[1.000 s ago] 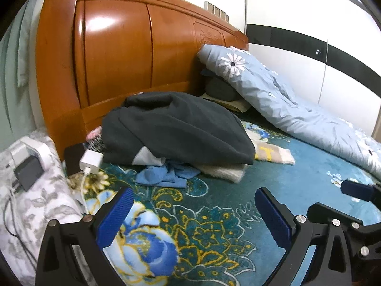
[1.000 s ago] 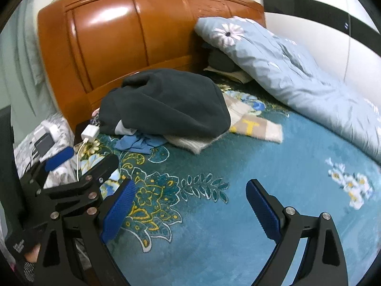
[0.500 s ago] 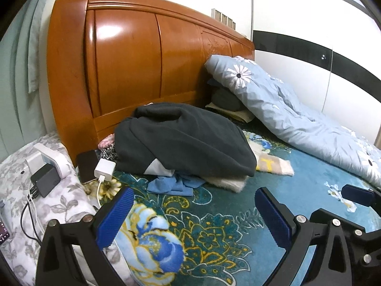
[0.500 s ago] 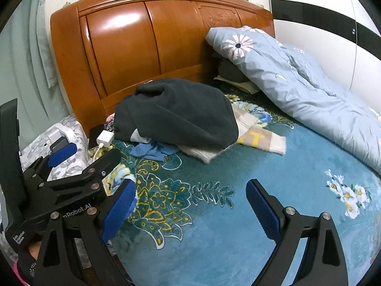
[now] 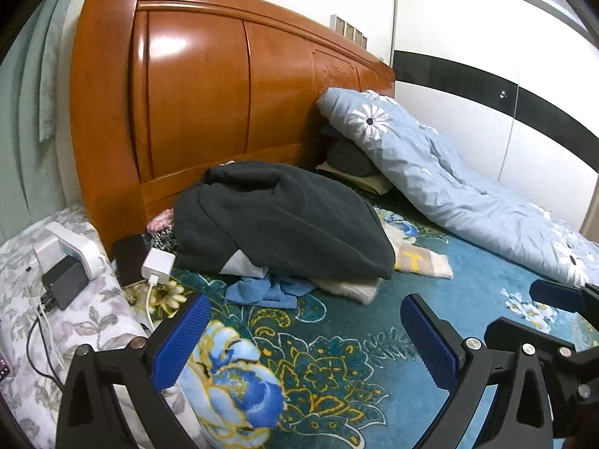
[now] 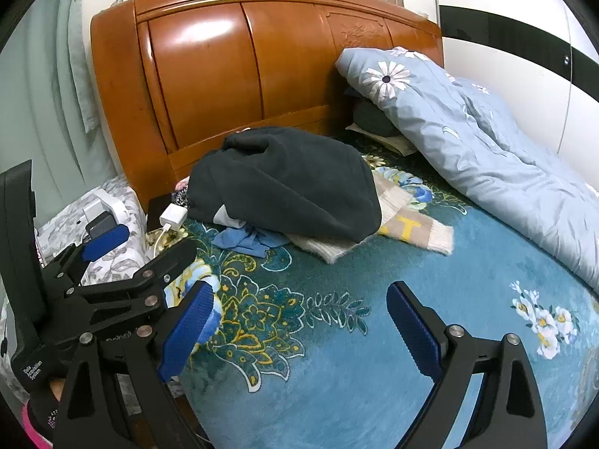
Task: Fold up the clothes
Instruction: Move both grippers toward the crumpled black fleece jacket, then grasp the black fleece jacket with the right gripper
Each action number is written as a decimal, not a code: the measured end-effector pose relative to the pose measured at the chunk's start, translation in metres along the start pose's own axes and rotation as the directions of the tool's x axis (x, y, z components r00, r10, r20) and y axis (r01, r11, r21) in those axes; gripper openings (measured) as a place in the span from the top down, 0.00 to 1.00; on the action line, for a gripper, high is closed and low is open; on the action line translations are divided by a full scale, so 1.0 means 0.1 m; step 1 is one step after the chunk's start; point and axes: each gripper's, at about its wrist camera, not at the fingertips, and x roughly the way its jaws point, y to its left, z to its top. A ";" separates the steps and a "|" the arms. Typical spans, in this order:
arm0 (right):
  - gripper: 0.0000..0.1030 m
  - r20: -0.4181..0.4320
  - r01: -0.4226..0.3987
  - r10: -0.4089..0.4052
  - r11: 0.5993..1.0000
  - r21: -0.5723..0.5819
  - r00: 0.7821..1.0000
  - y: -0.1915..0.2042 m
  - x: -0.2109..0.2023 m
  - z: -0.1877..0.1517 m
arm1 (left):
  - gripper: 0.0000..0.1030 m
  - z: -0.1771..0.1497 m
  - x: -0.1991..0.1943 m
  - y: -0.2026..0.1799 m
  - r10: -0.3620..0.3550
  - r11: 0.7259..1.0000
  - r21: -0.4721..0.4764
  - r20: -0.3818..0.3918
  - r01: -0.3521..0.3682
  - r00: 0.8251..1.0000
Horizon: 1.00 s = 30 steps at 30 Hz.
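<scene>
Both my claws, left gripper and right gripper, gape wide, empty; I'd reach far, pinching dark garment by its near hem.

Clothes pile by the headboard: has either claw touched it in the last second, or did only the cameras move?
Only the cameras moved. Both views tilted up and drew back slightly, so more headboard shows. The left claw and right claw stayed open and empty above the teal blanket. The dark garment, blue cloth, beige knit and white charger lie as before.
</scene>
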 end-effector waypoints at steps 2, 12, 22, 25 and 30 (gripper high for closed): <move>0.08 -0.008 0.004 -0.004 1.000 -0.007 1.000 0.01 0.05 0.01 | 0.00 -0.02 0.03 0.01 -0.005 1.000 -0.004 -0.004 0.005 1.000; 0.08 -0.054 0.007 -0.010 0.998 -0.068 0.998 0.04 0.39 0.10 | 0.00 -0.21 0.37 0.21 -0.012 0.999 -0.039 -0.059 0.010 0.998; 0.09 -0.185 -0.013 -0.021 0.983 -0.182 0.983 0.17 1.60 0.54 | 0.00 -0.40 0.77 0.52 -0.010 0.997 -0.072 -0.116 0.001 0.993; 0.11 -0.218 -0.014 -0.032 0.978 -0.208 0.975 0.28 2.01 0.70 | 0.00 -0.44 0.86 0.53 -0.020 0.998 -0.062 -0.125 0.012 0.992; 0.12 -0.207 0.006 -0.085 0.935 -0.355 0.975 0.68 2.60 0.88 | 0.00 -0.53 0.95 0.59 -0.051 0.996 -0.078 -0.137 0.041 0.989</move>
